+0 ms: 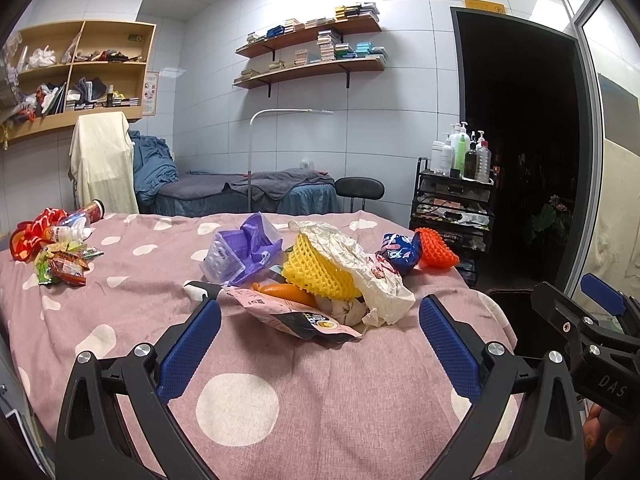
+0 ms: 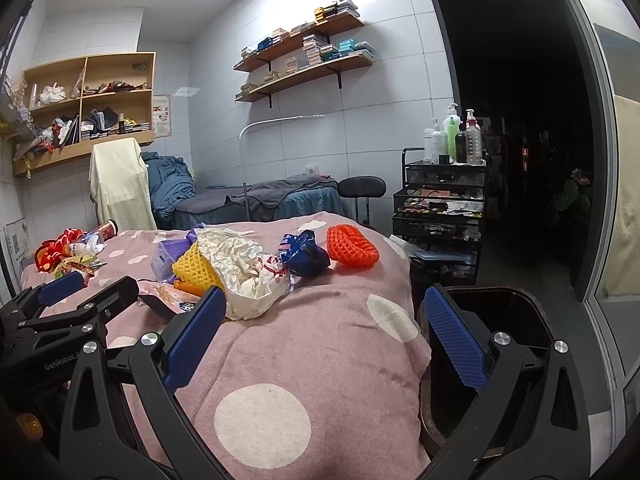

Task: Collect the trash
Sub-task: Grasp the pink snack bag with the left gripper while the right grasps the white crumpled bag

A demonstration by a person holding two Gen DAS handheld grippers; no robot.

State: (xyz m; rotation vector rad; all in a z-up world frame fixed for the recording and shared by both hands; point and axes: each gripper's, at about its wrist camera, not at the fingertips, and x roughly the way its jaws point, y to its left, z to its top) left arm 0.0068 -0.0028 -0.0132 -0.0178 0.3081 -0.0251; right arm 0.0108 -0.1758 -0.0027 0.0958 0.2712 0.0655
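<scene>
Trash lies in two groups on a bed [image 1: 320, 380] under a pink spotted cover. The nearer heap, about mid-bed, holds a yellow foam net [image 1: 320, 268], a crumpled white paper bag [image 1: 360, 264], a purple plastic bag [image 1: 244, 252], an orange tube-like thing [image 1: 286, 293] and a flat pink snack packet [image 1: 296, 316]. Just right of the heap sit a blue wrapper [image 1: 400, 250] and an orange-red foam net [image 1: 436, 248]. Well apart, at the far left corner, is a second cluster of wrappers [image 1: 64, 264], with a small bottle and a can beside it.

The left tongs [image 1: 320, 344] stand wide apart and hold nothing, low over the cover, with the pink packet just ahead between the finger lines. The right tongs [image 2: 324, 340] are likewise spread and empty, over the bed's right edge, the left tip just before the white paper bag. A dark bin [image 2: 516, 308] stands on the floor against that edge, under the right tongs' outer finger; what it holds is too dark to tell.

Nothing is gripped yet, so this looks like the approach before a pick. The next move probably calls for the left tongs to go forward and down onto the pink packet, closing on its thin raised edge rather than pressing it flat into the soft cover. The pick then goes rightward to the bin. The light foam nets and paper may slide or tumble if nudged.
</scene>
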